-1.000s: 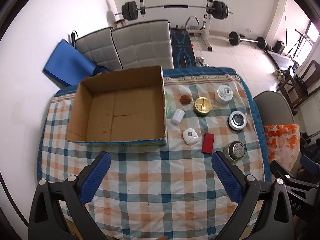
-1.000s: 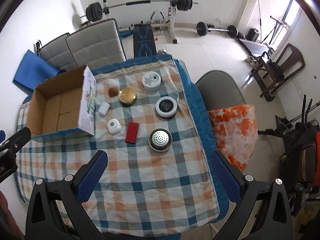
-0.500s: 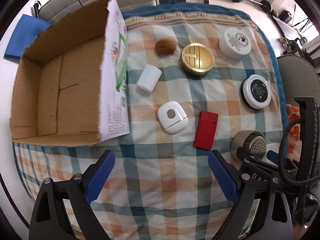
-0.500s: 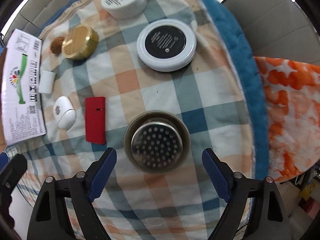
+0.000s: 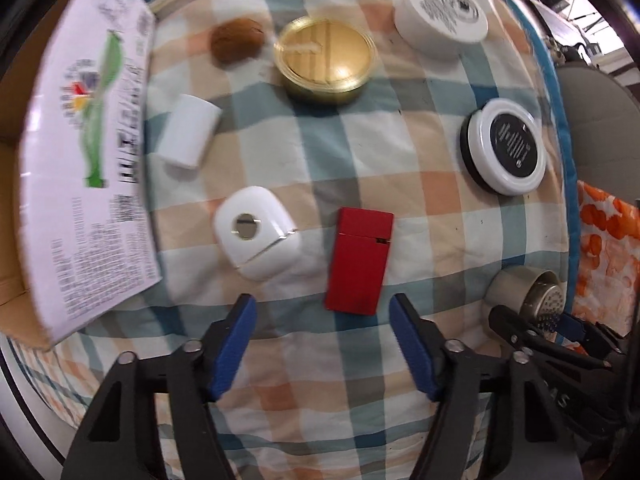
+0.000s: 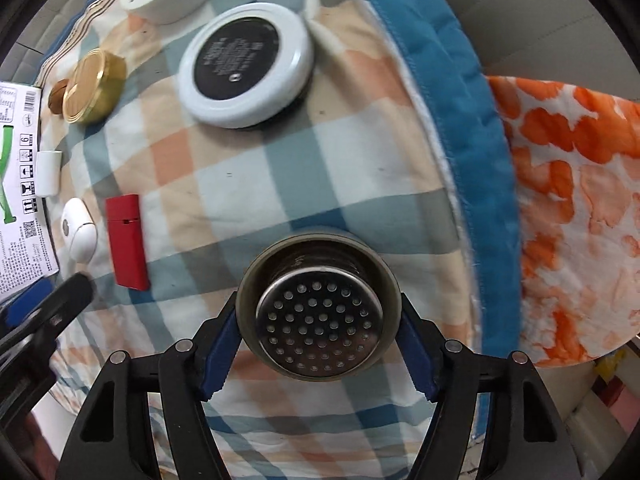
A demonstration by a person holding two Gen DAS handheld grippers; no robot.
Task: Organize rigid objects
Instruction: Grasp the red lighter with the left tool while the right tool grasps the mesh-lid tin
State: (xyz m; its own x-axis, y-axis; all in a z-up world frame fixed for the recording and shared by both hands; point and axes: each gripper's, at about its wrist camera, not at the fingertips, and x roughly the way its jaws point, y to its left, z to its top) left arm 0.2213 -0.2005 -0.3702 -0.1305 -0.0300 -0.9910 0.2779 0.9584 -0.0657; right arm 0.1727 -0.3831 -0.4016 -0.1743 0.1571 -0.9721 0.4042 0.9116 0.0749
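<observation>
My right gripper [image 6: 318,336] has its blue pads on both sides of a round metal strainer cup [image 6: 318,306] near the table's right edge; it looks closed on it. The cup also shows in the left wrist view [image 5: 528,296]. My left gripper [image 5: 322,320] is open and empty, just short of a red lighter [image 5: 358,260] and a white oval case [image 5: 258,238]. A white cap [image 5: 188,136], a brown nut [image 5: 236,42], a gold tin [image 5: 326,58], a white jar [image 5: 442,14] and a black-topped jar [image 5: 508,146] lie further off.
An open cardboard box [image 5: 80,120] stands at the left on the checked tablecloth [image 5: 320,380]. The cloth's blue border [image 6: 452,92] marks the right table edge, with an orange patterned cloth [image 6: 568,208] and a grey chair [image 6: 520,4] beyond.
Both grippers have dropped closer to the table. The right jaws have narrowed around the strainer cup. The left jaws have narrowed and come up to the red lighter.
</observation>
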